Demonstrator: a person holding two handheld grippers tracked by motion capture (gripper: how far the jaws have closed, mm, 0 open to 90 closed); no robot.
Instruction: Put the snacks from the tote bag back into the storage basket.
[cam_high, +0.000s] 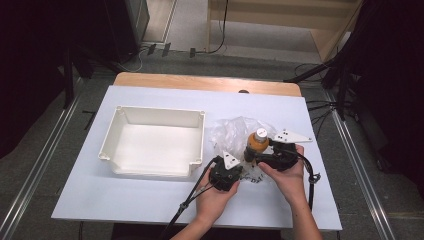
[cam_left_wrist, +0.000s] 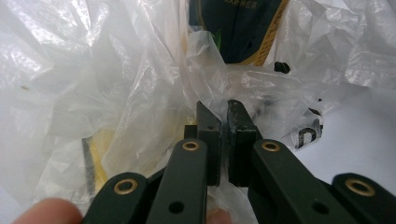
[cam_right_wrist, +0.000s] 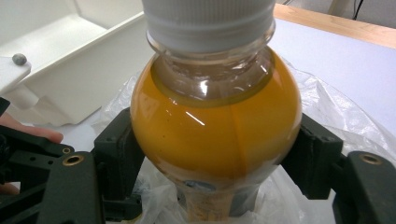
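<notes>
High view: a bottle (cam_high: 258, 140) of orange liquid with a white cap stands upright in a crumpled clear plastic bag (cam_high: 235, 131), right of centre on the table (cam_high: 150, 197). From the right gripper view its round shoulder is glassy and amber, with a dark label lower down. The right gripper (cam_high: 259, 156) clamps the bottle's bulge, one jaw on each side. The left gripper (cam_high: 239, 172), just beside it toward the person, has its jaws almost together, pinching a fold of the bag.

Around the table lies grey floor, with dark stands and cables at the sides and a pale wood frame at the far end. The table has a white top and a wood edge along its far side.

A white tray (cam_high: 155, 142) sits left of the bag, near it but apart.

Film bunches around both grippers and partly veils the bottle's lower half.
</notes>
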